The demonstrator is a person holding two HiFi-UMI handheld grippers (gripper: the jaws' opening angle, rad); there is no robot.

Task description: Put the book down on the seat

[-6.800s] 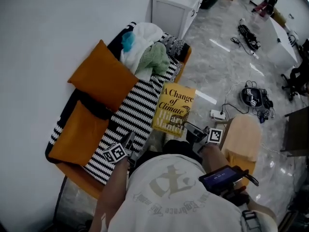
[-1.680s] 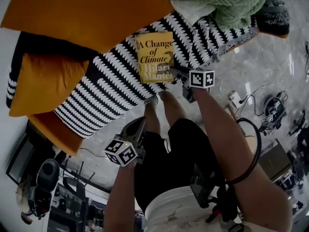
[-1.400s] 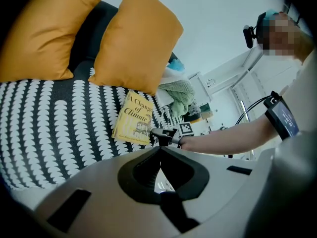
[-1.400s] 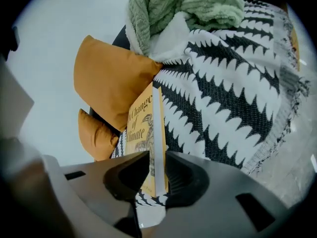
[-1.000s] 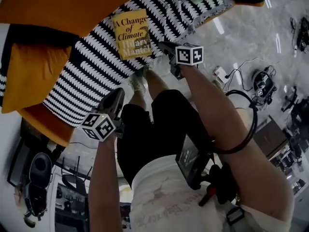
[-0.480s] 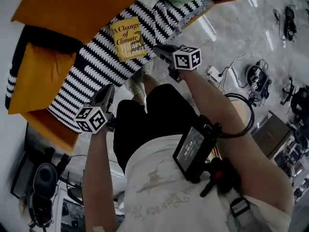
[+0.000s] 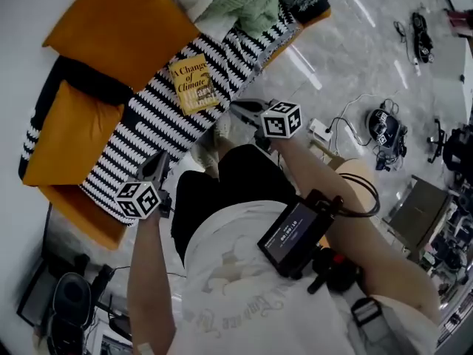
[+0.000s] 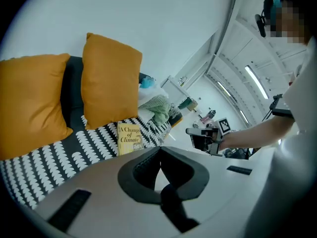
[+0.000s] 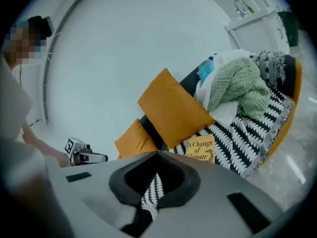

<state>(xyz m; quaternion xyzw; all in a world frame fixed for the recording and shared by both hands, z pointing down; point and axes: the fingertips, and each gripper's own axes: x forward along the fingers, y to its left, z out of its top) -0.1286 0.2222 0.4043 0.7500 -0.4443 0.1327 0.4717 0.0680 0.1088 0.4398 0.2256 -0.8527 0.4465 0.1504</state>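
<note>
A yellow book (image 7: 192, 83) lies flat on the black-and-white patterned throw (image 7: 140, 124) that covers the sofa seat, with nothing touching it. It also shows in the left gripper view, book (image 8: 130, 138), and in the right gripper view, book (image 9: 200, 149). My right gripper (image 7: 238, 108) hovers shut and empty, off the seat's front edge and a short way from the book. My left gripper (image 7: 159, 166) is further left and nearer the person, also shut and empty. Each gripper sees the other: right gripper (image 8: 208, 135), left gripper (image 9: 84, 155).
Two orange cushions (image 7: 122, 28) (image 7: 70, 135) lean on the sofa back. A heap of green and white fabric (image 7: 244, 2) fills the seat's far end. On the marble floor to the right are cables (image 7: 384, 132) and a round wooden stool (image 7: 356, 174). The person's legs stand by the seat.
Both grippers have risen and drawn back from the sofa. The book has stayed on the seat, and the head view has pulled up and away, so it looks smaller.
</note>
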